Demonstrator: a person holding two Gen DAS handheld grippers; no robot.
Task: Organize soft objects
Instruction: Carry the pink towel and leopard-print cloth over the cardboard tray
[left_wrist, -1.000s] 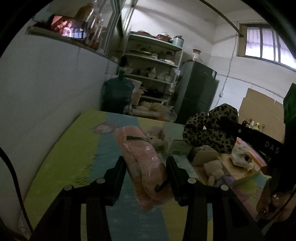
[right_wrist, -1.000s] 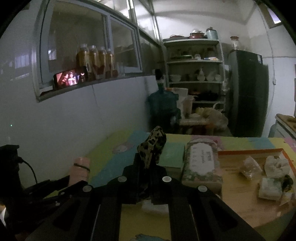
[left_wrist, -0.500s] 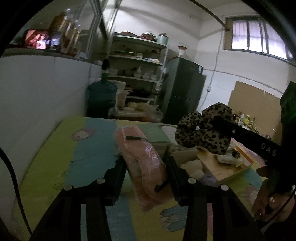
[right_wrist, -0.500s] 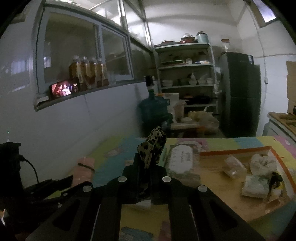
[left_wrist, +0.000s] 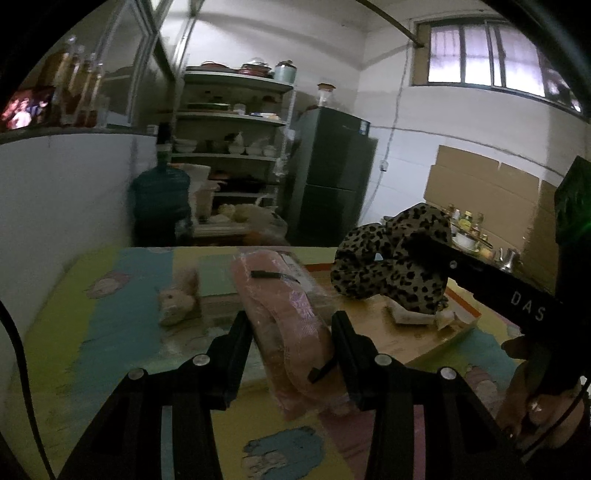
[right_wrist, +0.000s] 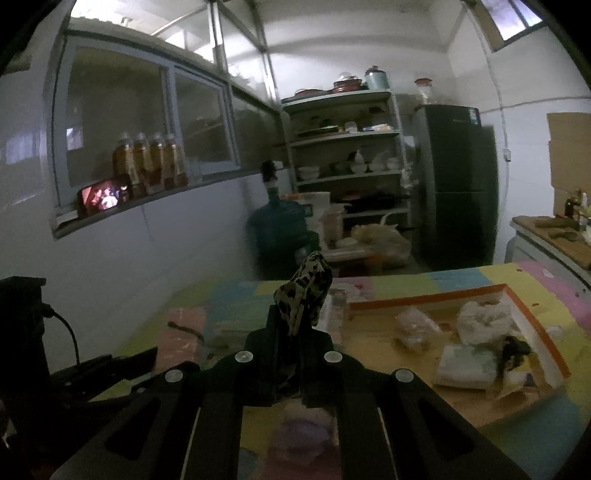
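Dark refrigerator at the far wall, open shelving with bowls and pots to its left, blue water jug on the floor beside it, amber bottles and a lit phone on the left window ledge, flattened cardboard far right.

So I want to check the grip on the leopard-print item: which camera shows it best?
The left wrist view: the whole leopard-print item shows from the side, pinched at the tip of the right gripper. The right wrist view shows only a narrow edge of it sticking up between the shut fingers, most of it hidden.
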